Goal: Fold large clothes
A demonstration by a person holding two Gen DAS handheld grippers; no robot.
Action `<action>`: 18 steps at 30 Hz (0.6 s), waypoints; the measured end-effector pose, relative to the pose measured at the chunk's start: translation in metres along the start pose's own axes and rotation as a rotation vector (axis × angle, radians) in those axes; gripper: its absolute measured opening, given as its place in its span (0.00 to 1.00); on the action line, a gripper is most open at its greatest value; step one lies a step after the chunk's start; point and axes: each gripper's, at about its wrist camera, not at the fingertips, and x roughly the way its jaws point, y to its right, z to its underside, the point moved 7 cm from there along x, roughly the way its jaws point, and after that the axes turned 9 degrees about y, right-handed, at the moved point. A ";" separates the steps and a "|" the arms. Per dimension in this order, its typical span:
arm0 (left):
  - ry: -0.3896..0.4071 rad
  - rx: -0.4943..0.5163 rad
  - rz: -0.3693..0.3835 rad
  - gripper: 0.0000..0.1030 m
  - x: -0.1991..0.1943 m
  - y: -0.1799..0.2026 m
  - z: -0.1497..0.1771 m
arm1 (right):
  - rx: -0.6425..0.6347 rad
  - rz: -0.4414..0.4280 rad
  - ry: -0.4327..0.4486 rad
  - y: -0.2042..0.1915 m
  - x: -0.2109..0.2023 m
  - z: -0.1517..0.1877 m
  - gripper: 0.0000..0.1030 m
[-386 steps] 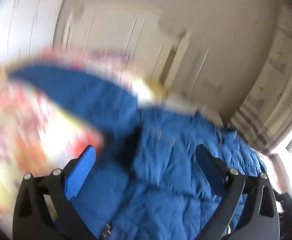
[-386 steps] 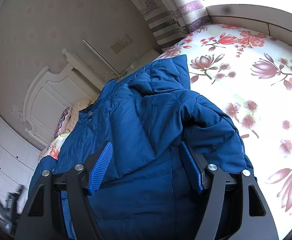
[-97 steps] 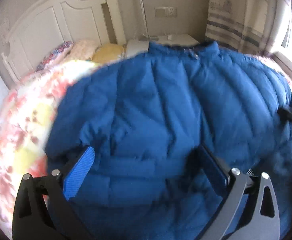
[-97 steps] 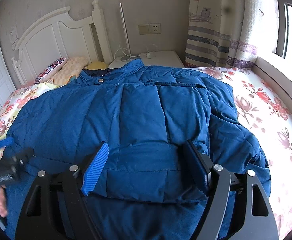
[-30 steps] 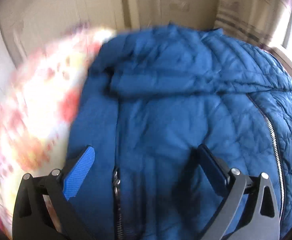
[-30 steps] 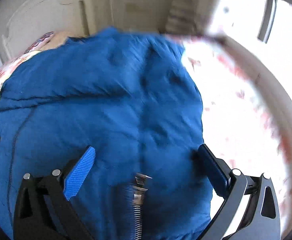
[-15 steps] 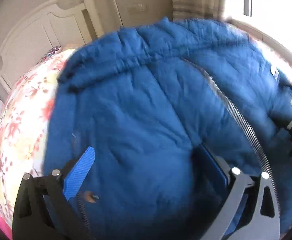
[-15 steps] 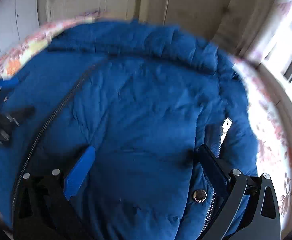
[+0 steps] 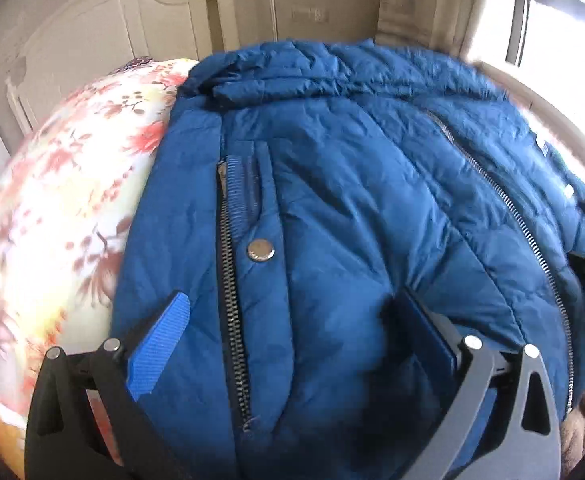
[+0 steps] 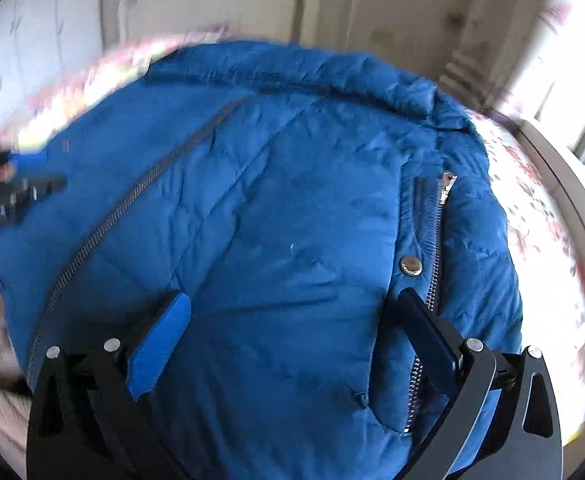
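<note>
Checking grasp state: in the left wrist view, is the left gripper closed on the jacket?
No, the left gripper stands wide open over the blue puffer jacket, gripping nothing.

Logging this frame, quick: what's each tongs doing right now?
Left tongs: open, holding nothing, over the jacket.
Right tongs: open, holding nothing, over the jacket.

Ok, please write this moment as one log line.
jacket: on bed, front unzipped | left gripper: open | right gripper: open

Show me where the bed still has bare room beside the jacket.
Bare floral bedspread lies between the blue jacket and the white headboard on the left, and another strip runs toward the window. The middle is crowded: jacket fills it, both grippers open over it.
</note>
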 end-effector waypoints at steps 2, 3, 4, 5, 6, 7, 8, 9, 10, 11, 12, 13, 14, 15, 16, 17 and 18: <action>-0.019 0.008 -0.027 0.98 -0.005 0.000 -0.003 | -0.003 0.019 -0.023 -0.002 -0.004 -0.002 0.95; -0.014 0.008 -0.038 0.98 -0.008 0.000 -0.006 | -0.009 0.022 -0.018 -0.006 -0.009 -0.002 0.95; 0.012 0.006 -0.029 0.98 -0.017 0.004 -0.011 | -0.021 0.014 0.002 -0.010 -0.015 -0.006 0.95; 0.032 0.005 -0.007 0.98 -0.022 0.007 -0.015 | -0.036 -0.003 0.027 -0.016 -0.021 -0.009 0.95; 0.062 0.007 0.031 0.98 -0.033 0.014 -0.019 | -0.045 -0.019 0.042 -0.019 -0.024 -0.012 0.95; 0.082 0.014 0.058 0.98 -0.041 0.022 -0.021 | -0.059 -0.045 0.058 -0.028 -0.030 -0.014 0.95; 0.097 0.040 0.088 0.98 -0.048 0.034 -0.021 | -0.075 -0.072 0.066 -0.037 -0.031 -0.014 0.96; 0.096 0.070 0.103 0.98 -0.049 0.043 -0.019 | -0.107 -0.106 0.061 -0.050 -0.029 -0.011 0.95; 0.080 0.129 0.099 0.98 -0.045 0.055 -0.012 | -0.147 -0.118 0.034 -0.061 -0.022 -0.004 0.95; 0.039 0.190 0.061 0.98 -0.035 0.063 -0.002 | -0.168 -0.105 0.004 -0.066 -0.016 0.003 0.95; 0.003 0.220 0.033 0.98 -0.024 0.067 0.007 | -0.140 -0.104 0.022 -0.065 -0.012 0.006 0.96; 0.012 0.210 0.031 0.98 -0.021 0.068 0.010 | -0.101 -0.123 0.007 -0.062 -0.010 0.007 0.96; 0.025 0.170 0.048 0.98 -0.022 0.065 0.011 | -0.082 -0.137 -0.006 -0.058 -0.010 0.007 0.96; 0.013 0.163 0.060 0.98 -0.022 0.064 0.012 | -0.083 -0.130 -0.011 -0.056 -0.012 0.007 0.95; 0.008 0.159 0.076 0.98 -0.024 0.062 0.011 | -0.092 -0.109 -0.014 -0.053 -0.016 0.006 0.95; 0.022 0.148 0.073 0.98 -0.031 0.057 0.008 | -0.098 -0.091 0.002 -0.050 -0.024 0.006 0.95; 0.042 0.139 0.061 0.98 -0.036 0.053 0.007 | -0.096 -0.085 0.023 -0.049 -0.032 0.006 0.95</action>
